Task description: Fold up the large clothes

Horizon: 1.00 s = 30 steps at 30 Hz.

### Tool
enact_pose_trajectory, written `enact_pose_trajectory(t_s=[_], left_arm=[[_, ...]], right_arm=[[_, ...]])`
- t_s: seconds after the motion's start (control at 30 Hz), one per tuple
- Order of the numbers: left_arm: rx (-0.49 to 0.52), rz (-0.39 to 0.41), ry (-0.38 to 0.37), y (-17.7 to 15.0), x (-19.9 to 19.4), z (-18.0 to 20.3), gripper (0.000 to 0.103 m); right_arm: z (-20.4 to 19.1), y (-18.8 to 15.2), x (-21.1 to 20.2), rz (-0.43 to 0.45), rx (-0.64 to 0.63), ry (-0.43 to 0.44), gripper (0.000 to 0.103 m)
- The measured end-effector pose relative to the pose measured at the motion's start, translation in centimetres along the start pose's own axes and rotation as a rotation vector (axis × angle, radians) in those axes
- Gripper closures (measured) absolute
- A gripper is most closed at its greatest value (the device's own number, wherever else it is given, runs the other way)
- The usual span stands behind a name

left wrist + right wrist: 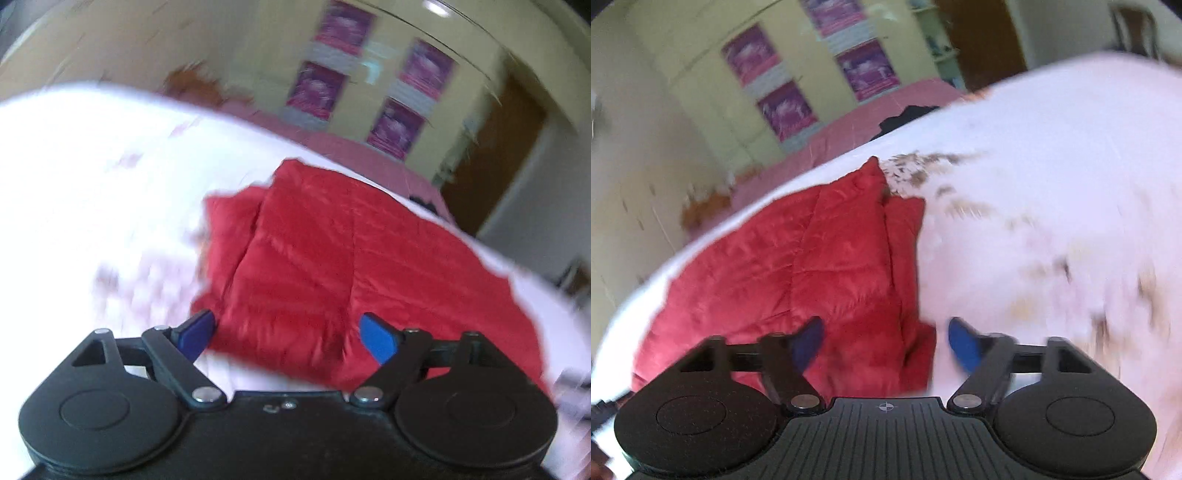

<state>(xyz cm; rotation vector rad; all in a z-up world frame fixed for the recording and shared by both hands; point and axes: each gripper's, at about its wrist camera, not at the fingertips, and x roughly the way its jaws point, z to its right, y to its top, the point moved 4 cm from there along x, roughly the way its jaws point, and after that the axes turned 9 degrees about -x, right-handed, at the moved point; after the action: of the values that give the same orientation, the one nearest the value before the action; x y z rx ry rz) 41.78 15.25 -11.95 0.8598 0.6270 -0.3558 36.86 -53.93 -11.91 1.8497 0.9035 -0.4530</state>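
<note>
Both wide and holding nothing, left tool (286, 334) and right tool (884, 341) over the red clothes (332, 258) on the bed (92, 184), ready to grab edges.

left gripper (286, 334) | black body, blue pads (silver screws) | right gripper (884, 341) | ribbed top

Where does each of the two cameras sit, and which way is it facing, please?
Left wrist: rides on the left gripper, looking down along its open blue fingers at the red garment on the white bedsheet.
Right wrist: rides on the right gripper, fingers open, over the garment's edge.
Shared: garment, bedsheet, purple posters on the far wall.
</note>
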Motion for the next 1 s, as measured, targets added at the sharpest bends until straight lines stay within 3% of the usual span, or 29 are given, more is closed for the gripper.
enact_pose_trajectory(t_s=[0.17, 0.27, 0.47, 0.5, 0.57, 0.67, 0.73, 1.0], left_arm=[[-0.372, -0.080, -0.125, -1.4, 0.4, -3.6, 0.044], [-0.471, -0.077, -0.167, -1.0, 2.1, -4.4, 0.045], [-0.463, -0.048, -0.182, 1.2, 6.0, -3.5, 0.051], [-0.455, -0.046, -0.179, 1.6, 6.6, -3.3, 0.056], [-0.431, -0.047, -0.172, 1.9, 7.5, -3.0, 0.066], [-0.369, -0.050, -0.157, 1.9, 7.4, -2.3, 0.077], [-0.327, -0.045, -0.146, 2.0, 6.8, -1.8, 0.080], [-0.284, -0.044, -0.139, 0.7, 3.4, -1.0, 0.083]], right_arm=[[0.8, -1.8, 0.7, -0.017, 0.239, 0.154, 0.028], [0.9, -1.7, 2.6, -0.011, 0.302, 0.185, 0.028], [0.3, 0.0, 5.1, 0.034, 0.309, 0.186, 0.030], [0.2, -0.1, 5.2, 0.034, 0.305, 0.179, 0.035], [0.2, -0.1, 5.6, 0.028, 0.301, 0.164, 0.057], [0.3, 0.0, 5.8, 0.018, 0.288, 0.179, 0.077], [0.0, 0.2, 5.5, 0.024, 0.248, 0.182, 0.084], [-0.8, 0.0, 2.3, 0.023, 0.181, 0.150, 0.087]])
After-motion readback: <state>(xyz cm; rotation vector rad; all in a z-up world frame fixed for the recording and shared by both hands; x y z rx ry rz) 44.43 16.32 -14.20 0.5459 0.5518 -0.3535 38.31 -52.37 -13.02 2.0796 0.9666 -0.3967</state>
